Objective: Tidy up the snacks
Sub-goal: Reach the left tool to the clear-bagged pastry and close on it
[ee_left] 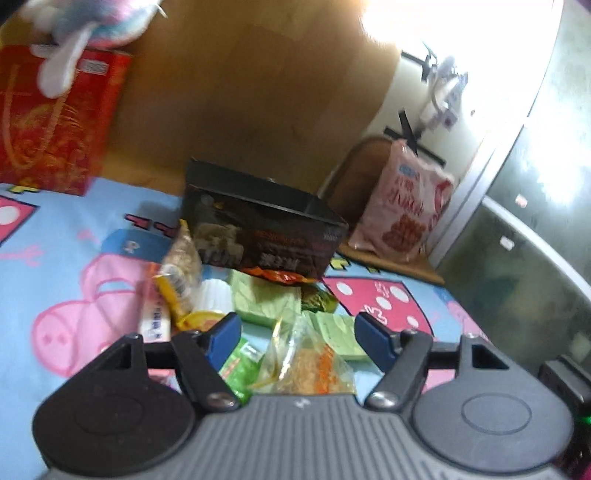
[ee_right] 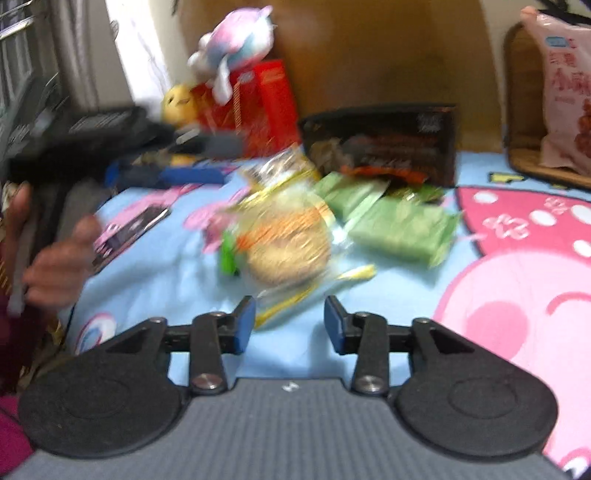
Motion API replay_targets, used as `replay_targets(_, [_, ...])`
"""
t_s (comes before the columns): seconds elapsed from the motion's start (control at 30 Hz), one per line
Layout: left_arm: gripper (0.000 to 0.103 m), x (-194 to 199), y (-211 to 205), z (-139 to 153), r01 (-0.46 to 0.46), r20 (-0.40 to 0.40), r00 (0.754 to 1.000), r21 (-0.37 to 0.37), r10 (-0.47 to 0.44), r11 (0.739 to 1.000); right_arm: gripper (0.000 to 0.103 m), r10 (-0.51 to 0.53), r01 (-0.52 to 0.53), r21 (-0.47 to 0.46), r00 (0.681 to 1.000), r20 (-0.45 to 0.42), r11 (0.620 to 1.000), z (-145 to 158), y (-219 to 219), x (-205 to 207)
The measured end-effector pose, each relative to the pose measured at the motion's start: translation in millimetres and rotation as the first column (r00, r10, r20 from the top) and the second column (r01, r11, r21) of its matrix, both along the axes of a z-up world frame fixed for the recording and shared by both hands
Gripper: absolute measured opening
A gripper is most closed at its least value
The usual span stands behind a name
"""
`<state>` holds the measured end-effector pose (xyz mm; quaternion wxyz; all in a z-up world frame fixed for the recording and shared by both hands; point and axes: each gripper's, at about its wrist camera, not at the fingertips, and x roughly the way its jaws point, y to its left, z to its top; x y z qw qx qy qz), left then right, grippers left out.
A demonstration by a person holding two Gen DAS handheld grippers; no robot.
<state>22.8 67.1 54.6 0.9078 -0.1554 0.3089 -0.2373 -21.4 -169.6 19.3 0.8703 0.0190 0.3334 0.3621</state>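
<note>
A pile of snack packets lies on a blue cartoon bedsheet in front of an open black box (ee_left: 264,225), which also shows in the right wrist view (ee_right: 384,142). Green packets (ee_left: 264,299) (ee_right: 400,230), a clear bag of round crackers (ee_left: 306,363) (ee_right: 286,243) and yellow packets (ee_left: 177,284) are in the pile. My left gripper (ee_left: 295,332) is open, its fingers either side of the clear bag. My right gripper (ee_right: 290,321) is open and empty, just short of the clear bag. In the right wrist view the left gripper (ee_right: 166,173) appears blurred at left.
A red box (ee_left: 51,122) with a plush toy (ee_left: 92,22) on top stands at the back left. A pink snack bag (ee_left: 402,206) sits in a wicker basket (ee_right: 517,110) at the back right. A wooden headboard (ee_left: 240,92) backs the bed. A dark wrapper (ee_right: 129,229) lies left.
</note>
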Motion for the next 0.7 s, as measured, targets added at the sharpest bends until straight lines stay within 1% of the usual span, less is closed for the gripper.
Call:
replay_targets(0.03, [0.069, 5, -4, -1, 0.025, -0.014, 1.000, -0.002, -0.025, 1.000, 0.047, 0.008, -0.008, -0.010, 1.000, 0.001, 1.000, -2, 6, 0])
replay_targets(0.07, [0.065, 9, -9, -5, 0.043, -0.026, 0.999, 0.009, -0.042, 0.999, 0.048, 0.007, -0.006, -0.028, 1.000, 0.011, 1.000, -4, 13, -1])
replay_targets(0.1, [0.060, 13, -16, -9, 0.055, -0.048, 0.997, 0.038, -0.053, 0.998, 0.048, 0.002, -0.001, -0.045, 0.999, 0.037, 0.999, -4, 20, -1])
replay_targets(0.13, [0.049, 16, -21, -14, 0.061, -0.079, 0.995, 0.066, -0.055, 0.996, 0.047, 0.001, 0.003, -0.067, 0.998, 0.059, 0.998, -4, 27, 1])
replay_targets(0.17, [0.042, 17, -25, -19, 0.049, -0.102, 0.994, 0.098, -0.039, 0.994, 0.045, -0.005, 0.012, -0.087, 0.997, 0.079, 0.996, -4, 32, 3])
replay_targets(0.2, [0.039, 15, -26, -23, 0.041, -0.108, 0.994, 0.110, -0.029, 0.993, 0.042, -0.023, 0.034, -0.104, 0.995, 0.101, 0.994, -3, 34, 4])
replay_targets(0.27, [0.038, 6, -19, -26, 0.034, -0.110, 0.994, 0.083, -0.024, 0.996, 0.029, -0.074, 0.093, -0.130, 0.987, 0.142, 0.987, -4, 28, 10])
replay_targets(0.3, [0.038, 2, -15, -27, 0.038, -0.122, 0.992, 0.050, -0.032, 0.998, 0.028, -0.089, 0.105, -0.120, 0.987, 0.131, 0.987, -4, 21, 15])
replay_targets(0.33, [0.038, -1, -11, -29, 0.043, -0.133, 0.990, 0.020, -0.040, 0.999, 0.027, -0.093, 0.103, -0.090, 0.990, 0.103, 0.991, -5, 14, 20])
replay_targets(0.37, [0.038, -2, -10, -28, 0.040, -0.135, 0.990, 0.010, -0.038, 0.999, 0.027, -0.090, 0.096, -0.065, 0.992, 0.085, 0.993, -4, 10, 21])
replay_targets(0.4, [0.038, -2, -11, -26, 0.038, -0.134, 0.990, 0.007, -0.037, 0.999, 0.026, -0.085, 0.090, -0.057, 0.993, 0.084, 0.994, -3, 9, 23])
replay_targets(0.47, [0.039, -1, -14, -18, 0.036, -0.127, 0.991, -0.001, -0.036, 0.999, 0.026, -0.083, 0.091, -0.059, 0.988, 0.134, 0.994, 4, 13, 15])
replay_targets(0.57, [0.039, 4, -21, 5, 0.029, -0.067, 0.997, 0.012, -0.029, 0.999, 0.026, -0.078, 0.092, -0.055, 0.971, 0.227, 0.994, 19, 10, 18])
replay_targets(0.6, [0.039, 6, -21, 14, 0.030, -0.044, 0.999, 0.011, -0.030, 0.999, 0.026, -0.081, 0.096, -0.050, 0.965, 0.248, 0.994, 23, 9, 16])
replay_targets(0.7, [0.039, 17, -20, 31, 0.027, -0.014, 1.000, 0.000, -0.027, 1.000, 0.025, -0.111, 0.121, -0.018, 0.952, 0.286, 0.992, 34, 5, 27])
